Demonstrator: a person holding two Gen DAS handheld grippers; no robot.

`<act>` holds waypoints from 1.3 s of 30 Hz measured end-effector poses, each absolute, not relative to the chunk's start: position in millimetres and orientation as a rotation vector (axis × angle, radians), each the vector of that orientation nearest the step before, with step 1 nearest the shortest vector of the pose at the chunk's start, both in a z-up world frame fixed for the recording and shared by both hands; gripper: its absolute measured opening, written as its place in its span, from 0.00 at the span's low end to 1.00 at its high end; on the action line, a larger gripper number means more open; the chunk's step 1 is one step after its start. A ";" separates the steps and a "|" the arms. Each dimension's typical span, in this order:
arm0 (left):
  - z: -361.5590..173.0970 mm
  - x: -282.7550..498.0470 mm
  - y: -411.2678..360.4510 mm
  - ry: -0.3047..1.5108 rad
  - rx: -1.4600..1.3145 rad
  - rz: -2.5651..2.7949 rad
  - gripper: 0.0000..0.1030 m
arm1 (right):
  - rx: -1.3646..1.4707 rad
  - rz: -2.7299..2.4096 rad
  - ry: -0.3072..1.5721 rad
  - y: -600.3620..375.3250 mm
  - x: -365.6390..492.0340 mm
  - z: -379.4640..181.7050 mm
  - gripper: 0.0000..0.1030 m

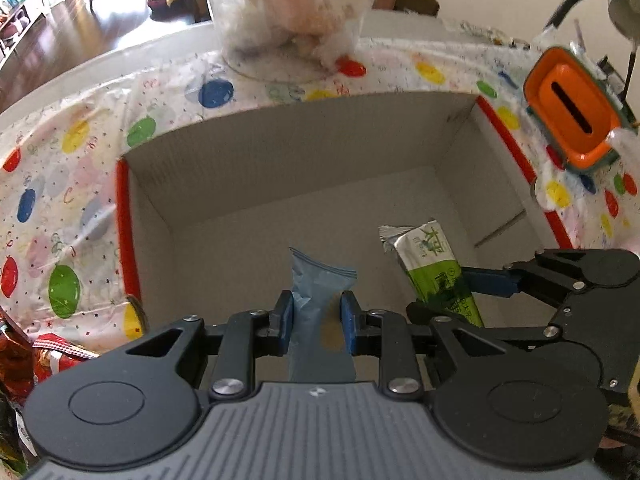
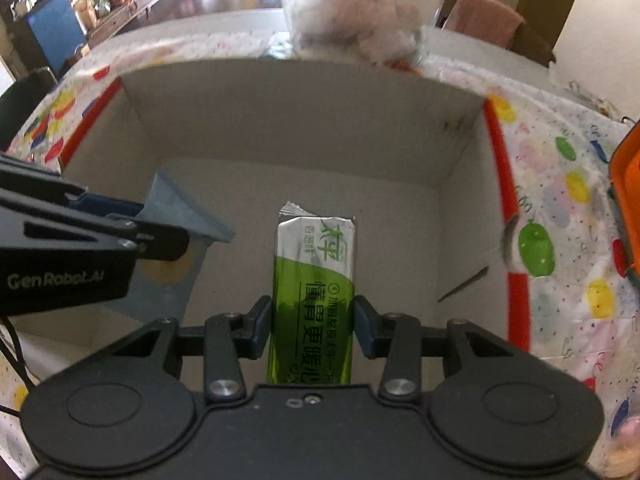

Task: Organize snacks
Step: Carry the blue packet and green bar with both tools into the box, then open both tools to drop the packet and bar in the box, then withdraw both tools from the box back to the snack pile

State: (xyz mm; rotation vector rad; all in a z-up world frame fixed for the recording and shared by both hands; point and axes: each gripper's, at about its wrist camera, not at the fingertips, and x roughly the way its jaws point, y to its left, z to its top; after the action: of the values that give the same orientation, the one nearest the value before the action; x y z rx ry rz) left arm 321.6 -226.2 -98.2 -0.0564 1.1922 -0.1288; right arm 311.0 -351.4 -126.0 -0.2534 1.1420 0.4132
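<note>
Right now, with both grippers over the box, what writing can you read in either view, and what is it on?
"GenRobot.AI": on the side of the left gripper body, seen in the right wrist view.
"太平": large green characters near the top of the green and white packet held by the right gripper.
Smaller Chinese print further down that packet: too blurred to quote reliably.
Blue packet in the left gripper: no legible writing.

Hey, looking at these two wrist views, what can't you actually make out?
- Clear tub contents: blurred in both views, top cut off by the frame.
- Blue packet label: left view, lower end hidden behind the left gripper.
- Green packet bottom: right view, hidden by the right gripper.
- Box near wall: hidden under both grippers.
</note>
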 end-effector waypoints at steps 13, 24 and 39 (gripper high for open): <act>-110.5 332.9 -228.7 1.283 -0.020 -0.086 0.24 | -0.279 0.417 1.208 -347.9 317.0 -137.6 0.42; -99.7 319.5 -225.3 1.235 -0.045 -0.087 0.24 | -0.212 0.448 1.154 -361.1 306.0 -115.6 0.50; -44.4 266.7 -213.8 1.031 -0.099 -0.090 0.24 | -0.095 0.516 0.967 -378.8 276.4 -49.9 0.62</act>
State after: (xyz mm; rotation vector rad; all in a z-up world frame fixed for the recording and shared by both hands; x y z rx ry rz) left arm 266.7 -213.8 -44.4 -0.0987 1.0305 -0.0905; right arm 276.4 -378.8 -49.9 -0.0949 0.9670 0.5161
